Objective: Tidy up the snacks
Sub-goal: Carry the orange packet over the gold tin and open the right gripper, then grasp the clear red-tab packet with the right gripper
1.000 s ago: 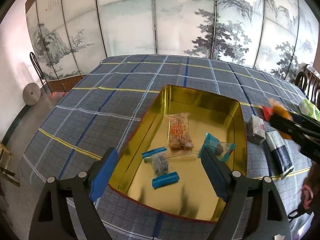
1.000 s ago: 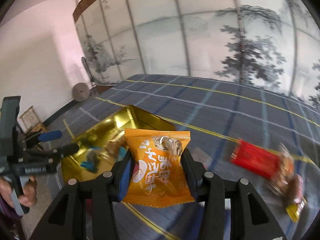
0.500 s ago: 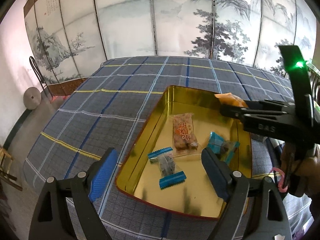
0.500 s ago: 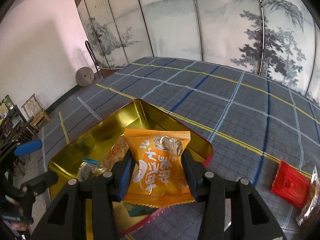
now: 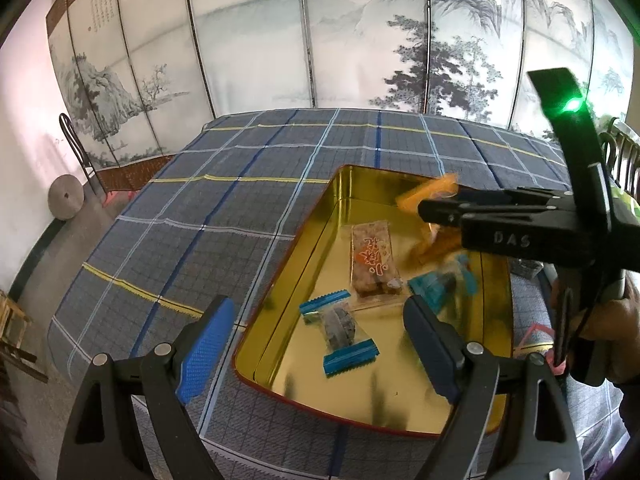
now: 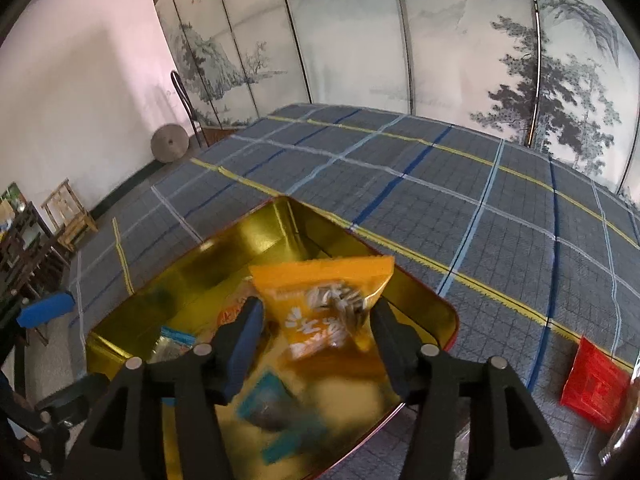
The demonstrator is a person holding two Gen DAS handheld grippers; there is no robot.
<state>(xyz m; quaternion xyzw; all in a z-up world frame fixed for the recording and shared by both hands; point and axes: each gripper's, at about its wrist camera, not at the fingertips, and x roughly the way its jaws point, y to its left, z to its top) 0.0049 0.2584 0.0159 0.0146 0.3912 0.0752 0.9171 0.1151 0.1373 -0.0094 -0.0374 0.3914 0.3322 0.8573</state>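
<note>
While the right claw (image 6: pixel 316 332) hangs over the gold tin (image 6: pixel 436 308), its jaws have just been opening and the orange sunflower-seed packet (image 6: pixel 324 300) sits loose between them; the left claw (image 5: pixel 316 344) is spread, empty, at the tin's near edge.

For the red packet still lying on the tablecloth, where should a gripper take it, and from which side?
Grip the red packet across its flat body, pads on two opposite edges, coming down from above. It lies flat on the plaid tablecloth, outside the gold tin, so a sideways approach finds nothing to bite.
</note>
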